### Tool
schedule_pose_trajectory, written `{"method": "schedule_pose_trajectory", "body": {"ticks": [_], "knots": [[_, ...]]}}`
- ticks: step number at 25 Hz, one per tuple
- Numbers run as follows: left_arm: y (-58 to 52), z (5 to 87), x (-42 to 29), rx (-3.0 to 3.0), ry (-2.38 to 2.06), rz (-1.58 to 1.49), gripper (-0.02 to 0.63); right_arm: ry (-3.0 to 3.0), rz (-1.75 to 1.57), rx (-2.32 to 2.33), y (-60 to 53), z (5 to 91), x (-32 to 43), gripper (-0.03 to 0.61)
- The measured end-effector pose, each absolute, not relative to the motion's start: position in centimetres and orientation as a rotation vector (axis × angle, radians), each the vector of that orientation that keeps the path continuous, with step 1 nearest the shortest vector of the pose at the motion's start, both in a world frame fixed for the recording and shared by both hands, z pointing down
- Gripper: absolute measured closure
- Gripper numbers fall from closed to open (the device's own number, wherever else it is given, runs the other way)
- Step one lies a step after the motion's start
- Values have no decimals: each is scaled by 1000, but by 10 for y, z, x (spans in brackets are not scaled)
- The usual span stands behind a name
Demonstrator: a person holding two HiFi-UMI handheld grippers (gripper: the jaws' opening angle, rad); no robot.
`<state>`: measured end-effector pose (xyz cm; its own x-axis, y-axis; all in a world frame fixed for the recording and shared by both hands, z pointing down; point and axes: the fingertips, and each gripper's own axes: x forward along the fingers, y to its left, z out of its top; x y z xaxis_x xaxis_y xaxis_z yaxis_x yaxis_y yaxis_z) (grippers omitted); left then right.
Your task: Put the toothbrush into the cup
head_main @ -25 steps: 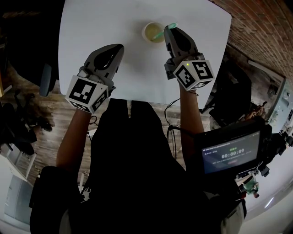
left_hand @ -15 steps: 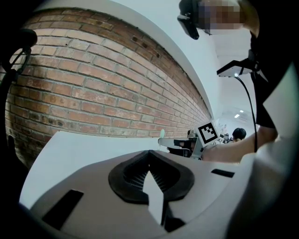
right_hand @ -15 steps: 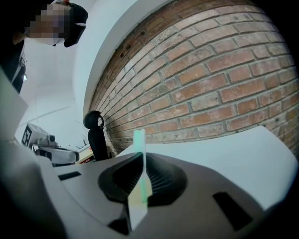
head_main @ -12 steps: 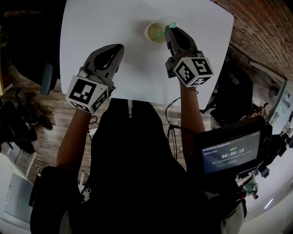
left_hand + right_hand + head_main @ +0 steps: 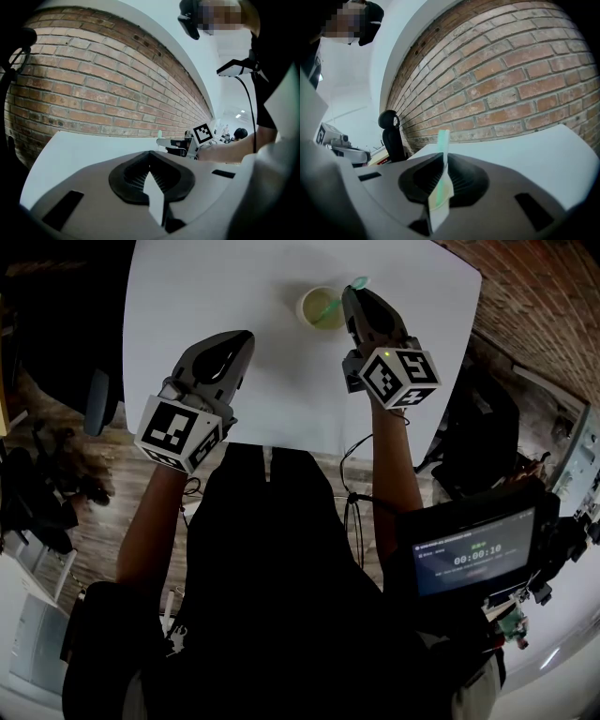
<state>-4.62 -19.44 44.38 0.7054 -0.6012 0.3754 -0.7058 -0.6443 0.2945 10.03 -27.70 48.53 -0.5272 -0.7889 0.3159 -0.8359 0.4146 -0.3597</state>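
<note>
The right tool [image 5: 354, 294] pinches the pale green plastic toothbrush [image 5: 358, 283], slanted with its lower end seemingly inside the small round pale cup [image 5: 302, 307] on the far white counter [image 5: 206, 287]. Ease it deeper before releasing (the cup looks tippable). The left tool [image 5: 242, 341], pressed together, holds nothing.

Head view: from above the person, looking steeply down; the white table [image 5: 234, 287] fills the upper frame, the brick wall [image 5: 544, 296] the upper right.
Left gripper view: low and close behind its own jaws, facing across the table to the wall; right gripper [image 5: 161, 140] at centre right.
Right gripper view: equally close, wall ahead, office chair [image 5: 391, 136] at left.
Shared: table, wall.
</note>
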Motion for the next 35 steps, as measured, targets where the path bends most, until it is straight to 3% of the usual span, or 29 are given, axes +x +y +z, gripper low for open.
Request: {"method": "schedule_pose_trajectory", "body": {"ticks": [35], "knots": [[-189,427,-41,2528,-1018,334,609,-2532,733,1485,-271,486,112,511]]}}
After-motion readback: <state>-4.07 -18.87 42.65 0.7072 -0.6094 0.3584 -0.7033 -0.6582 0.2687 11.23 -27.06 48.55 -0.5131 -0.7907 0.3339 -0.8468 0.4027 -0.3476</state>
